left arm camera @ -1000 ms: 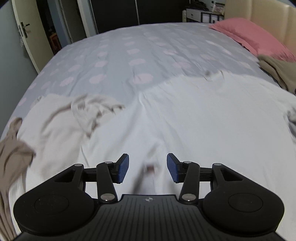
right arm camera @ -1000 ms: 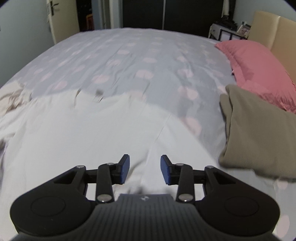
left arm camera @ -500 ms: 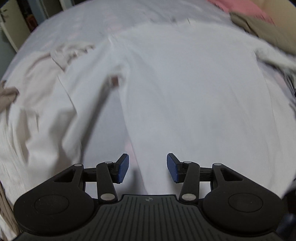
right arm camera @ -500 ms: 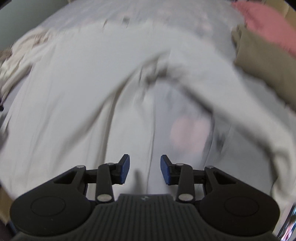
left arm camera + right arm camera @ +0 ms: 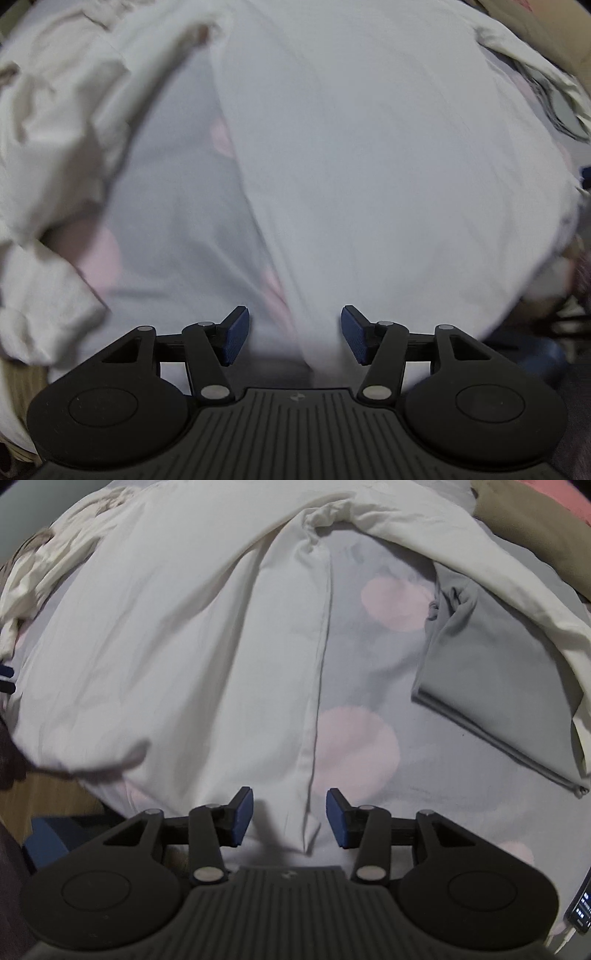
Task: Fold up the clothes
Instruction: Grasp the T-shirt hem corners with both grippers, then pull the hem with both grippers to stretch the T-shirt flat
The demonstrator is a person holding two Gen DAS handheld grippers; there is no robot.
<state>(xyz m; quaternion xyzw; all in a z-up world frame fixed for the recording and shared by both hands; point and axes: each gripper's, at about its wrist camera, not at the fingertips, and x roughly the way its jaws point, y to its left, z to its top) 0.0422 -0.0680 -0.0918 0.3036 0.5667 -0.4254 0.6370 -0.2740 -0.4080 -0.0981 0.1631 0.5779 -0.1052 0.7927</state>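
**Both grippers drop onto the shirt's bottom corners**

The white cotton long-sleeved shirt (image 5: 184, 646) lies spread flat on the grey bedsheet with pink dots (image 5: 369, 720), hem toward the near edge. The left gripper (image 5: 294, 334) points down over the hem at one side edge, jaws opening, fabric between them but not pinched. The right gripper (image 5: 290, 818) hangs over the other side seam, jaws opening too, holding nothing. To do this well, I'd say sink both until the lower pads slide under the hem, pinch all layers together, then lift the 2 corners evenly. The loose sleeve (image 5: 498, 590) could drag.
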